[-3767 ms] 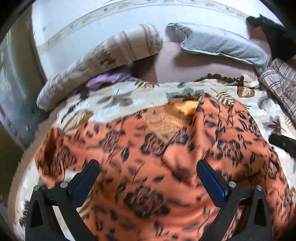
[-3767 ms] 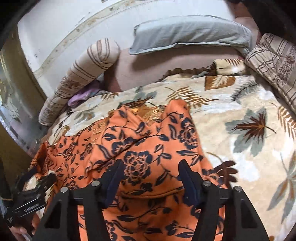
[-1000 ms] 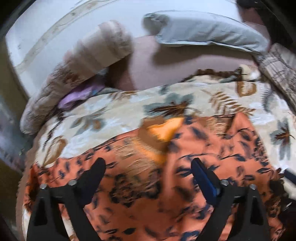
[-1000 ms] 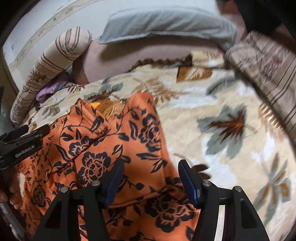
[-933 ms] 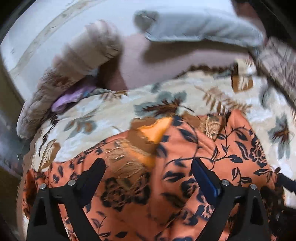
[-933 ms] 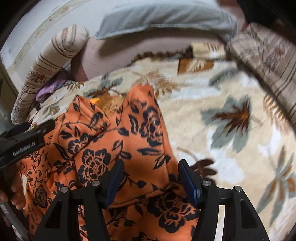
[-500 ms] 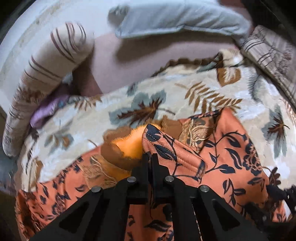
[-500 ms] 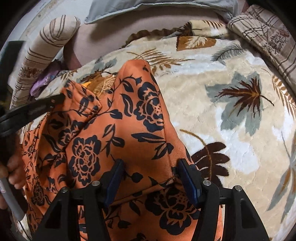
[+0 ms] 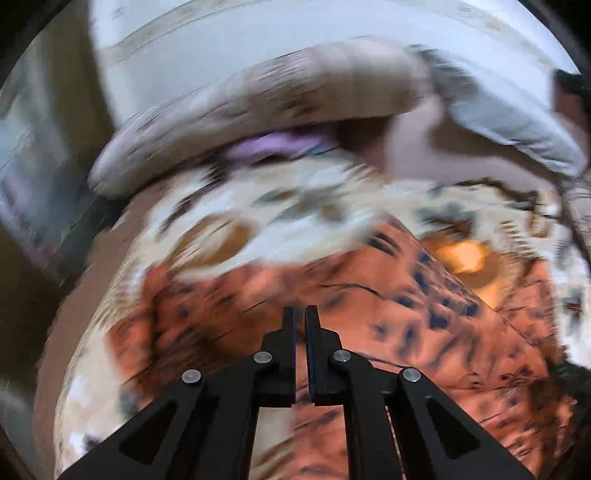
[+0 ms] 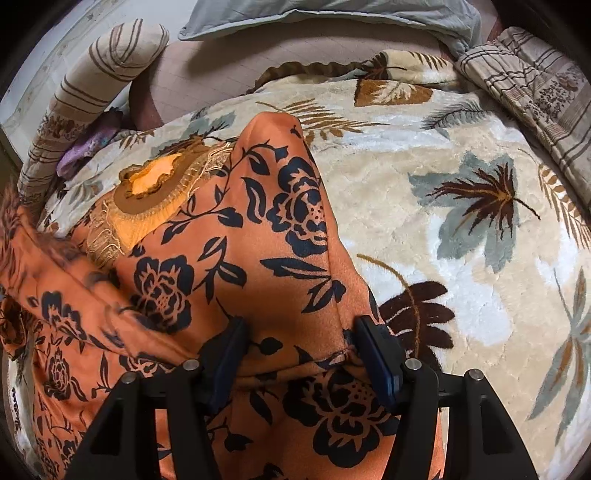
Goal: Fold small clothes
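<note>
Two pillows (image 10: 325,14) beyond orange garment (image 10: 236,266)

1. The whole view is smeared by motion blur, so fine detail cannot be read.
2. The left gripper (image 9: 299,314), black with two fingers, has its jaws drawn nearly together; whether cloth is pinched between them cannot be told.
3. The orange garment with dark floral print (image 9: 388,317) spreads beyond and to both sides of the gripper.
4. The cream plush blanket with leaf pattern (image 9: 295,221) lies beyond the garment.
5. A striped beige bolster pillow (image 9: 258,107) lies beyond the blanket, a purple cloth (image 9: 269,144) tucked just under it.
6. A grey pillow (image 9: 517,122) sits right of the bolster.
</note>
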### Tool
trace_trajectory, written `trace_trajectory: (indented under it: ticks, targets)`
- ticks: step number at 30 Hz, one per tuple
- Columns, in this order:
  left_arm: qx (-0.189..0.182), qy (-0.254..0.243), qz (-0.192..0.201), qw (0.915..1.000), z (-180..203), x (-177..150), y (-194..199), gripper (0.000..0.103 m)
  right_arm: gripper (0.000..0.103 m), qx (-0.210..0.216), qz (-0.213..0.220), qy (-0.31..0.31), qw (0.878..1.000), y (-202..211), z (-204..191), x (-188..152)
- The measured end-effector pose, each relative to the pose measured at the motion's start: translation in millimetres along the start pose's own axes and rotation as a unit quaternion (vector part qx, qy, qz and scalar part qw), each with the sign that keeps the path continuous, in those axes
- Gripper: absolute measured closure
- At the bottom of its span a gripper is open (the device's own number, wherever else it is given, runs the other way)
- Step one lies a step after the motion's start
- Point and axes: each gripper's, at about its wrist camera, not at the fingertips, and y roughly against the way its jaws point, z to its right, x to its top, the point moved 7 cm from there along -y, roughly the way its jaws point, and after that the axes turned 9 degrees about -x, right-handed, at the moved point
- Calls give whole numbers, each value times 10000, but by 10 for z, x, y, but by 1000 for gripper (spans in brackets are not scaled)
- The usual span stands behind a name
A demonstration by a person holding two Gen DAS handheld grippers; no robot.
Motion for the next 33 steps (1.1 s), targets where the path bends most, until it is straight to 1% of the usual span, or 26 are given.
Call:
trace_trajectory:
  ticks: [1, 2, 4, 6, 7, 8, 9, 10, 11, 12, 13, 15, 17, 18, 20, 21, 22, 23, 24, 25, 26, 27, 28, 30, 32, 33]
  targets:
    - [16, 102, -44, 9999, -136, -87, 7, 97, 38, -1, 0, 16, 10000, 0, -1, -5]
    - [-52, 271, -128, 9995, -286, -206, 12, 97, 38, -5, 3, 31, 10000, 2, -4, -6]
    - [-16, 481, -216, 9986, -426, -336, -1, 97, 38, -13, 8, 41, 10000, 4, -6, -7]
    - [-177, 581, -354, 9975, -387, -400, -69, 96, 38, -43, 13, 49, 10000, -3, -12, -8]
    - [-299, 590, -388, 9971, -303, -364, -109, 93, 38, -63, 20, 59, 10000, -3, -16, -9]
    - [-421, 609, -399, 9965, -190, -320, -136, 85, 38, -79, 28, 71, 9999, -2, -19, -10]
    - [-541, 653, -406, 9956, -99, -281, -150, 53, 38, -86, 34, 84, 9999, -4, -21, -8]
    - [-641, 716, -407, 9945, -8, -226, -180, 12, 38, -87, 36, 87, 9999, -2, -21, -11]
    - [-671, 810, -359, 9938, 117, -147, -225, 1, 38, -82, 34, 83, 9999, -3, -20, -10]
    - [-675, 868, -287, 9935, 200, -85, -264, 0, 38, -71, 29, 74, 9999, -4, -17, -8]
    - [-698, 913, -296, 9929, 282, -38, -315, 0, 38, -61, 21, 67, 10000, -6, -16, -7]
    - [-738, 997, -619, 9903, 449, 72, -579, 0, 38, -56, 17, 64, 10000, -10, -19, -6]
    - [-653, 1183, -998, 9858, 535, 122, -849, 0, 37, -60, 19, 72, 10000, -11, -19, -5]
    - [-544, 1226, -1157, 9842, 551, 121, -961, 0, 37, -61, 18, 81, 9999, -14, -21, -3]
    - [-117, 1204, -1456, 9819, 542, 84, -1179, 0, 37, -53, 9, 85, 9999, -20, -22, 0]
    - [-25, 1181, -1494, 9817, 545, 69, -1232, 0, 37, -42, 1, 81, 10000, -22, -23, 2]
    - [47, 1158, -1508, 9818, 542, 46, -1271, 4, 37, -32, -5, 78, 10000, -23, -23, 2]
    - [85, 1087, -1526, 9822, 556, 5, -1304, 13, 37, -21, -11, 74, 10000, -23, -22, 1]
    - [108, 1018, -1579, 9821, 566, -29, -1320, 49, 37, -14, -16, 71, 10000, -22, -22, 0]
    - [83, 946, -1706, 9808, 582, -86, -1343, 88, 37, -10, -22, 71, 10000, -24, -20, 3]
    - [-50, 930, -1780, 9796, 599, -133, -1341, 90, 37, -11, -26, 69, 10000, -27, -22, 3]
    - [-144, 901, -1745, 9804, 612, -153, -1308, 90, 37, -11, -28, 65, 10000, -29, -22, 4]
    - [-157, 817, -1683, 9822, 627, -154, -1270, 91, 37, -9, -27, 58, 10000, -28, -23, 2]
    - [-179, 642, -1520, 9861, 655, -117, -1154, 92, 37, 6, -22, 42, 10000, -25, -20, 1]
    - [-337, 733, -1304, 9882, 665, -14, -1009, 92, 37, 38, -17, 10, 10000, -21, -12, -2]
    - [-453, 739, -1099, 9901, 697, 95, -887, 93, 37, 49, -13, -4, 10000, -17, -9, -6]
